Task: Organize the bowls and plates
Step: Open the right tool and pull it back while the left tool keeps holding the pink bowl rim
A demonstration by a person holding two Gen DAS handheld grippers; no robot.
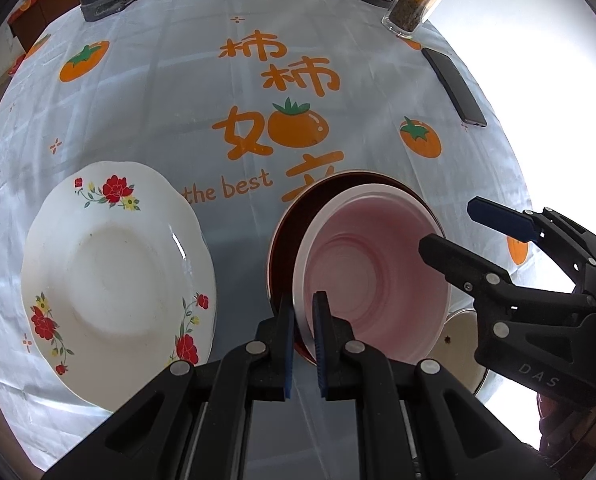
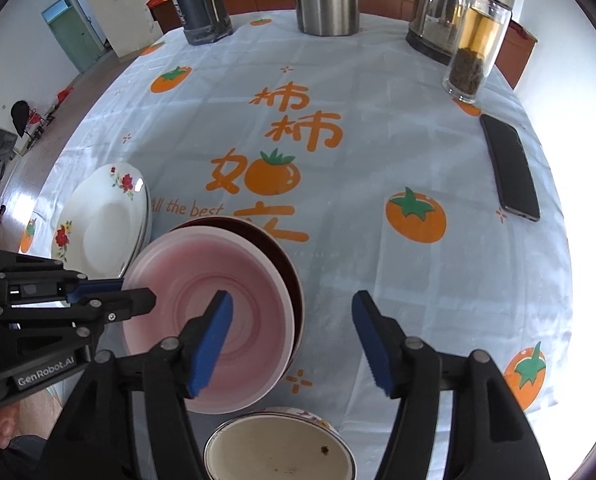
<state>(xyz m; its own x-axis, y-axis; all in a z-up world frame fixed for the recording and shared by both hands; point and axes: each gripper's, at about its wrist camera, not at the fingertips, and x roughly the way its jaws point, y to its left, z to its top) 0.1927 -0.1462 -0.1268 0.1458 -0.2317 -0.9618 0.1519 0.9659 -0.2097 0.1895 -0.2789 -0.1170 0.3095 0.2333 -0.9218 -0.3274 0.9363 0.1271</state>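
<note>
Nesting round, smooth pink bowl (image 1: 372,280) inside glossy dark-red bowl (image 1: 288,236).

three bowls (image 2: 208,320), one plate (image 1: 114,276), one phone (image 2: 512,168)

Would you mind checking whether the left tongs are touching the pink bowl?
Touching: in the left wrist view the left tongs pinch the pink bowl's near rim.

Two close downward wrist views, shared pink bowl (image 1: 372,276)
</note>
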